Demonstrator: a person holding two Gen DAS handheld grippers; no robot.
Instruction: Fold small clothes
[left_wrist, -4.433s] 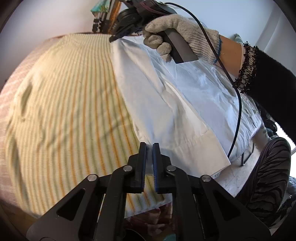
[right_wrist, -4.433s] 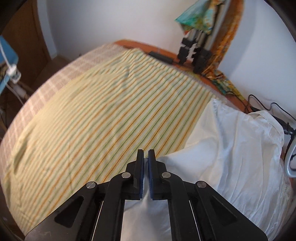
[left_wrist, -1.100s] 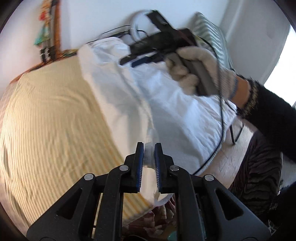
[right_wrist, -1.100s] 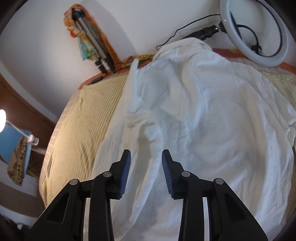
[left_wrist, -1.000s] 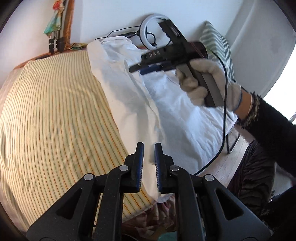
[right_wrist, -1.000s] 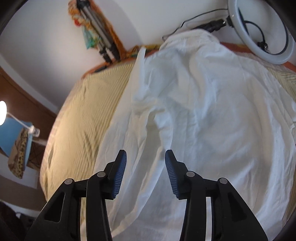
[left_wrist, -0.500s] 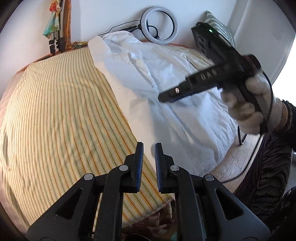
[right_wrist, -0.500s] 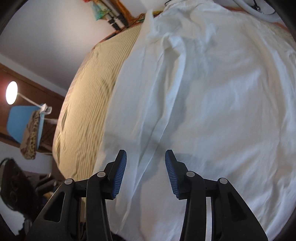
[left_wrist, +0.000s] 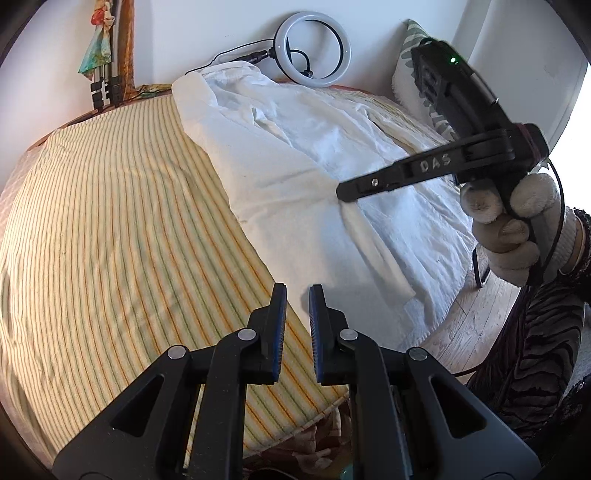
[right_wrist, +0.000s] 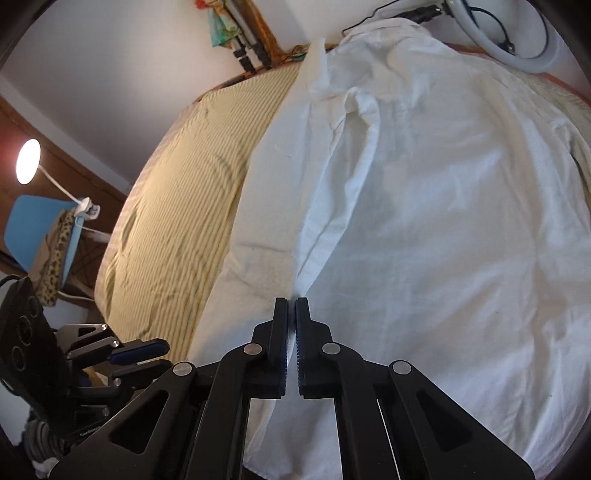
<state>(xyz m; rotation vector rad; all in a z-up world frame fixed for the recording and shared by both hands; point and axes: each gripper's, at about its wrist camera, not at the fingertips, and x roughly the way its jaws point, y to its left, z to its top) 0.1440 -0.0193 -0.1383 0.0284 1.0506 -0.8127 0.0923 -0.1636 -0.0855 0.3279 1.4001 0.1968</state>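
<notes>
The thin white cotton shirt (right_wrist: 424, 206) lies spread on the striped yellow bed sheet (left_wrist: 110, 236); it looks light and limp, so it will likely sag and crease wherever it is lifted. The right gripper (right_wrist: 290, 314) has its jaws closed on a folded sleeve edge, a sound hold. The left gripper (left_wrist: 297, 306) hovers beside the hem, its jaws nearly closed on nothing.
</notes>
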